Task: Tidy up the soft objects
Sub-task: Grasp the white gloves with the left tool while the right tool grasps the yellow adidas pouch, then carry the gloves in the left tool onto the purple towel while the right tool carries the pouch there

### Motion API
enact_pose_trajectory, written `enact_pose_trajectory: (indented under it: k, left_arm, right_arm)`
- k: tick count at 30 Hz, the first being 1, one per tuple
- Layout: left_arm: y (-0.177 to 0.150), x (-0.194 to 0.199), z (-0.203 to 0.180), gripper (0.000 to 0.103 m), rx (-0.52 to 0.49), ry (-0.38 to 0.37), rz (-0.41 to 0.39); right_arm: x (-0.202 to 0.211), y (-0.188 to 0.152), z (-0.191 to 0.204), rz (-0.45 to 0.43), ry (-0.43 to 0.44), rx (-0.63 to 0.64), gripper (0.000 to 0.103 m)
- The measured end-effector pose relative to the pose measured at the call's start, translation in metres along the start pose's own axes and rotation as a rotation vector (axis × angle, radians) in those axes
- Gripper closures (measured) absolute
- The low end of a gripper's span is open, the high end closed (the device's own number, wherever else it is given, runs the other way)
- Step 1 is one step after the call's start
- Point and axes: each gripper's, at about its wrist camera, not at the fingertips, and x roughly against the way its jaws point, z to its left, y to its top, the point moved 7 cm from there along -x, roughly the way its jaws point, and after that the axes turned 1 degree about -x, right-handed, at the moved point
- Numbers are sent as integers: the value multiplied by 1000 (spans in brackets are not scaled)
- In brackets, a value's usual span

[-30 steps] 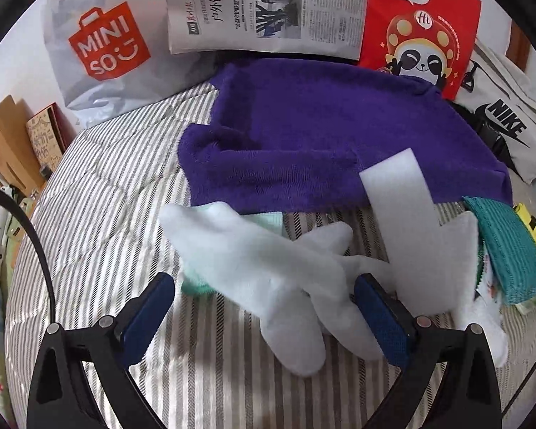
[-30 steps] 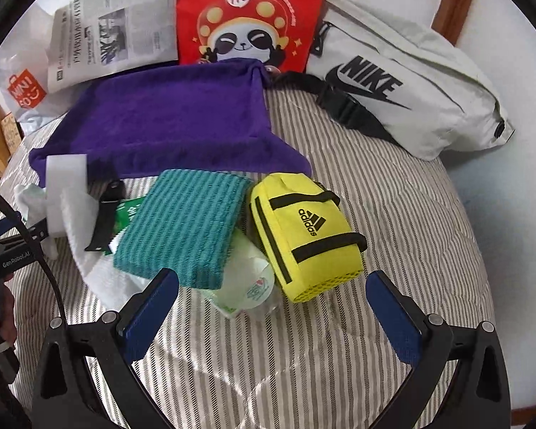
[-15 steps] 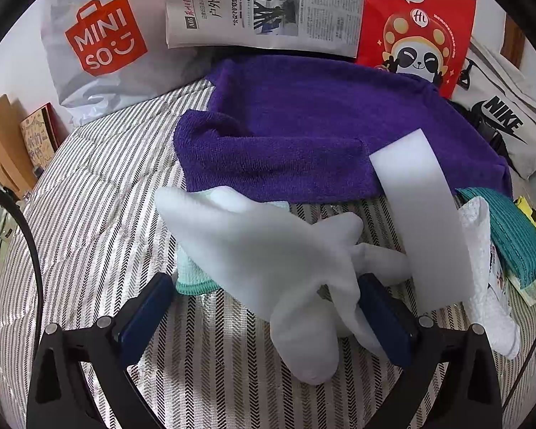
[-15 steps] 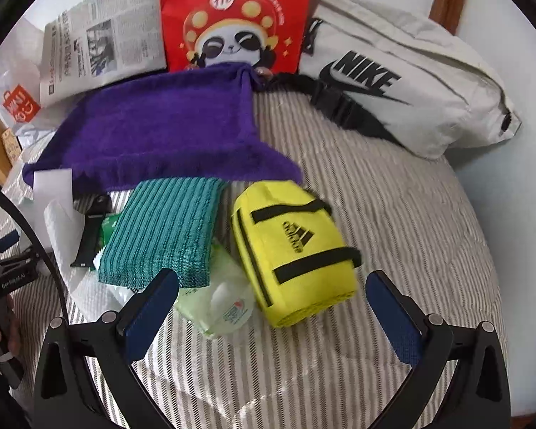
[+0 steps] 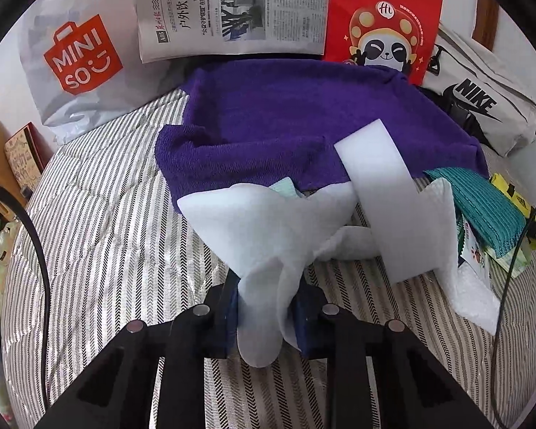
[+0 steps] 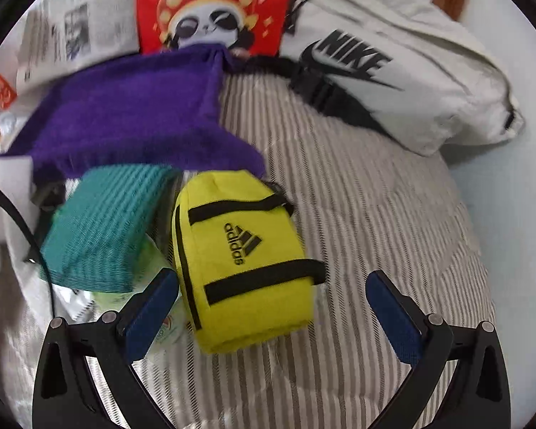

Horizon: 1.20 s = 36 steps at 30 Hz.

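Since the earlier frame the left gripper (image 5: 266,316) had just closed, pinching the white cloth (image 5: 253,236) on the bedspread (image 5: 100,236). The right gripper (image 6: 273,309), spread wide, had dropped toward the yellow pouch (image 6: 246,261), lying lengthwise between its jaws.

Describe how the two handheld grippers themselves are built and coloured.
Both match: the left gripper and right gripper have black, angular finger frames with cut-out openings, round silver bolt heads and dark blue rectangular pads. A thin black cable curves past each at its picture's left edge.
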Motion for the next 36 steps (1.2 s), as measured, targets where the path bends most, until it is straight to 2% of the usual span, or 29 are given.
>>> enact_pose_trajectory:
  k: [6,8,9,11,13,20,27,36]
  left_arm:
    - [1,-1,0,78,-1,8,9]
    - [1,-1,0,78,2,4,12]
    - [1,-1,0,78,3,3,13]
    - [1,0,0,78,-1,2,20]
    - [0,0,-1,78,-1,1,23]
    - [-6,9,1,78,1,-17,30]
    - [-4,35,21,78,36,-26,-9]
    - [3,68,39,78,72,-68,-62]
  right_arm:
    - [-18,14,9,-6,33,30,1]
    - [-21,15,10,0,76,38,17]
    - [-22,13,11,13,110,34,31]
    - [-22,8,9,28,133,18,33]
    - [-15,4,7,26,139,19,40]
    - [15,4,-3,-22,159,-14,43]
    - [39,13,-7,-67,183,-41,43]
    - [56,32,18,-106,227,-5,43]
